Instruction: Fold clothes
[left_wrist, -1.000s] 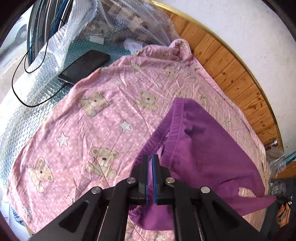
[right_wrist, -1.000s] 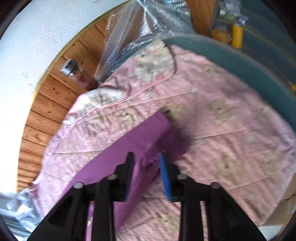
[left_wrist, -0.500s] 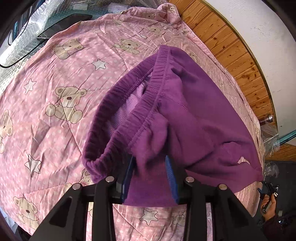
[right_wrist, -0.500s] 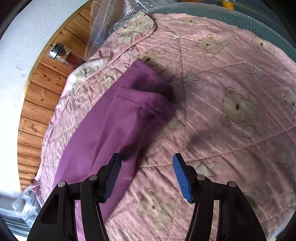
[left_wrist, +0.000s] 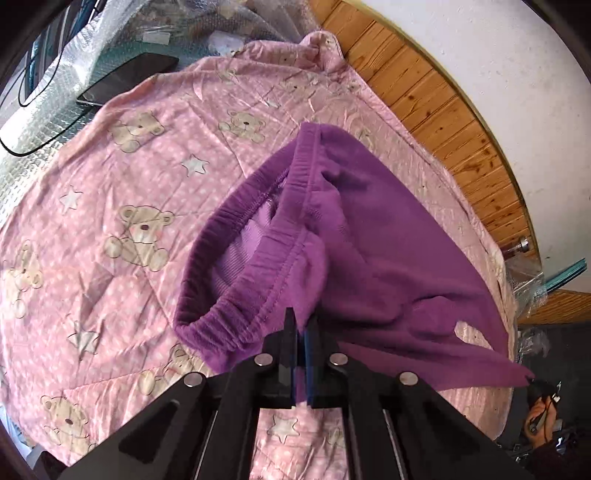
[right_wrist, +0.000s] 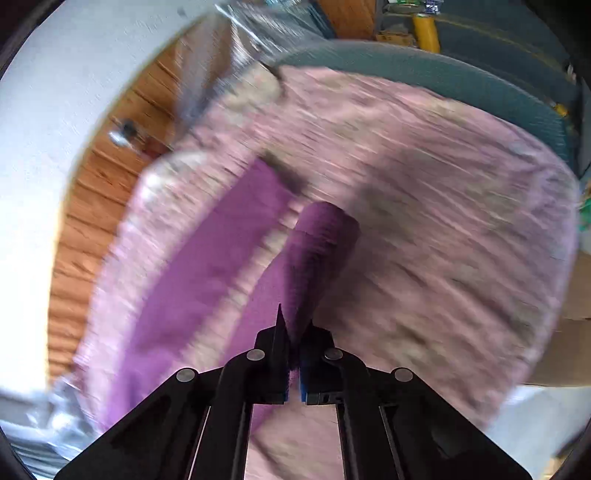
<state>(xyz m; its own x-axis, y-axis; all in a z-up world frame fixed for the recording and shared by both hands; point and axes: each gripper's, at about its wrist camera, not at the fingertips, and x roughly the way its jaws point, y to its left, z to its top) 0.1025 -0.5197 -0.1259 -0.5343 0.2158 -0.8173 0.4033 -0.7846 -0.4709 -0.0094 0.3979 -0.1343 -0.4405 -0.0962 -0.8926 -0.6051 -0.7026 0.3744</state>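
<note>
Trousers (left_wrist: 373, 251), purple fleece, lay on the pink bear-print quilt (left_wrist: 122, 206). In the left wrist view the long axis ran from the elastic waistband (left_wrist: 258, 254), centre frame, to the lower right, where a leg end tapered toward the frame edge. Waistband gaped open toward the lower left, paler lining visible inside. It stretched from upper centre down to just above the fingertips.

Left gripper (left_wrist: 300, 326): fingers together, clamped on a fold of the trousers at the waistband's near edge; fabric rose directly out of the closed tips. Most of the garment sat above and right of the gripper, spread over the quilt.

Right wrist view heavily motion-blurred. Right gripper (right_wrist: 294, 334): fingers nearly together, pinching trousers cloth (right_wrist: 317, 258), which stood up from the tips as a narrow ridge toward centre frame. A second purple band (right_wrist: 207, 266) ran diagonally from lower left to upper centre, left of the gripper, a strip of quilt (right_wrist: 443, 240) showing between the two. Whether the band was a leg, could not tell through blur.

Surroundings, left view: dark tablet (left_wrist: 125, 77) on bubble wrap (left_wrist: 44, 122) at upper left, wood panelling (left_wrist: 436, 99) at upper right. A person's hand (left_wrist: 541, 424) at lower right edge.
</note>
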